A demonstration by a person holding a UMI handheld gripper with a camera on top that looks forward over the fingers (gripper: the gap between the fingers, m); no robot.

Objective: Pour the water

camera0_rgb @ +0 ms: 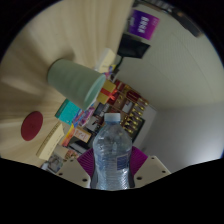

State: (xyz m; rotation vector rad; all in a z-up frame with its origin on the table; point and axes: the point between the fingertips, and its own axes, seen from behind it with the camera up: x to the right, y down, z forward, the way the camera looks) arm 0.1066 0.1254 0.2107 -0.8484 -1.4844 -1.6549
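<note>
Clear glossy plastic bottle (113, 150) w/ ribbed walls; matt pale-green plastic cup (77, 80); smooth tabletop (30, 95).

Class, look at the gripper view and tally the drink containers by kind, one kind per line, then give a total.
Clear plastic water bottles: 1, the bottle between the fingers of the hand-held gripper.
Green cups: 1, the cup beyond the bottle, lying tilted.
Total: 2
</note>
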